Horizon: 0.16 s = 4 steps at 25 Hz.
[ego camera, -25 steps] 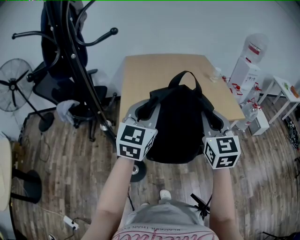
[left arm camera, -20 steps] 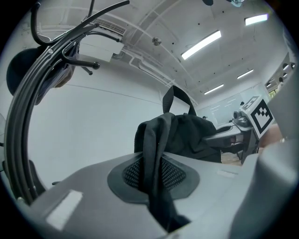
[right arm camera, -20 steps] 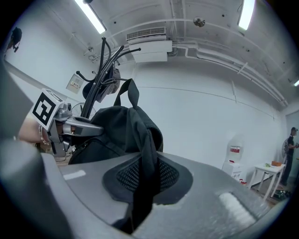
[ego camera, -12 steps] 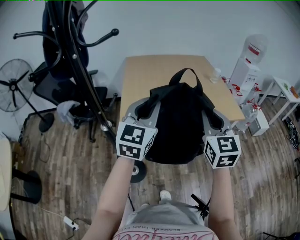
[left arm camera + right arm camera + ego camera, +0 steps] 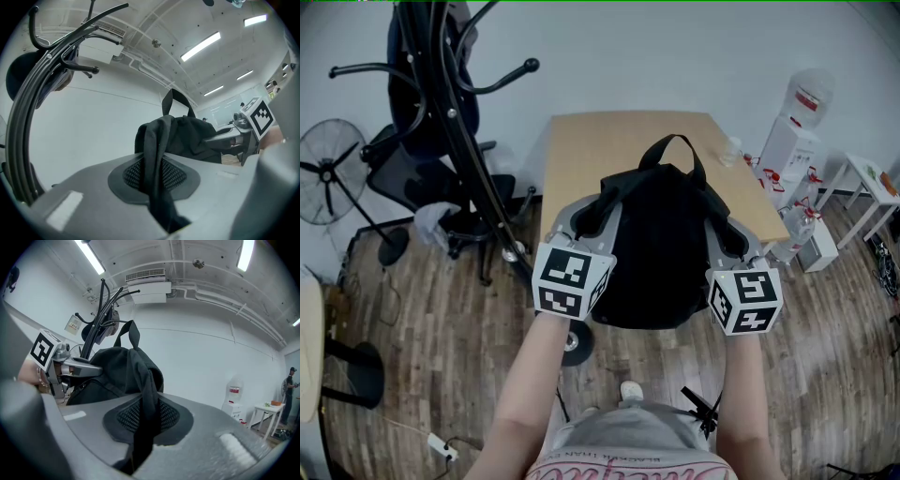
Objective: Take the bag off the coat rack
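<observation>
Bag (image 5: 661, 244) hangs upright btw. left gripper (image 5: 586, 220) and right gripper (image 5: 731, 242), fingers of each narrow and pinching one shoulder strap (image 5: 157, 154), over near edge of tabletop (image 5: 600, 141), coat rack (image 5: 455, 122) well apart at left; both hands equally near.

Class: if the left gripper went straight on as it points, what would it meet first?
Past the bag strap the left gripper clamps, probably the white wall; the coat rack stands leftward.
</observation>
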Motion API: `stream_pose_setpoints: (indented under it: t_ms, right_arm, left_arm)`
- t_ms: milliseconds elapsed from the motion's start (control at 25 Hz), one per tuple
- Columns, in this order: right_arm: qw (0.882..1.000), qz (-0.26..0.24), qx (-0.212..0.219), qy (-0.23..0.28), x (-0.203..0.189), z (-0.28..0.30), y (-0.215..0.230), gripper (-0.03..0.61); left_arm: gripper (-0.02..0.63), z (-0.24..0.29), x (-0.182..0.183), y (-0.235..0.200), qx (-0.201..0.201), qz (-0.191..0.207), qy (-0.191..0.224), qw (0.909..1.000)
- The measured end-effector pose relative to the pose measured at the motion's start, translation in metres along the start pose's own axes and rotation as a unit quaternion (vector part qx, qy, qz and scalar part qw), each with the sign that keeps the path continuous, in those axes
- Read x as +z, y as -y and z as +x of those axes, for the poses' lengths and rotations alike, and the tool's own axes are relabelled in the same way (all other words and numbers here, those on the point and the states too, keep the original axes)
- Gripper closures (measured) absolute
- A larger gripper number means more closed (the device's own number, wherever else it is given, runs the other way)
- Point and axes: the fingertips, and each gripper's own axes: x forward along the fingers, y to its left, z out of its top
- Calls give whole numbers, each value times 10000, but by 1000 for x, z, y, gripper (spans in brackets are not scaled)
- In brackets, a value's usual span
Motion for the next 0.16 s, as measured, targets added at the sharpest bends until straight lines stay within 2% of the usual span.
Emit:
stream_pose_setpoints:
  t_ms: [160]
  right_arm:
    - [10000,-10,-7,11,0,-1,0,545]
  left_arm:
    - [546,-1,1,1,-10,-3,18,10000]
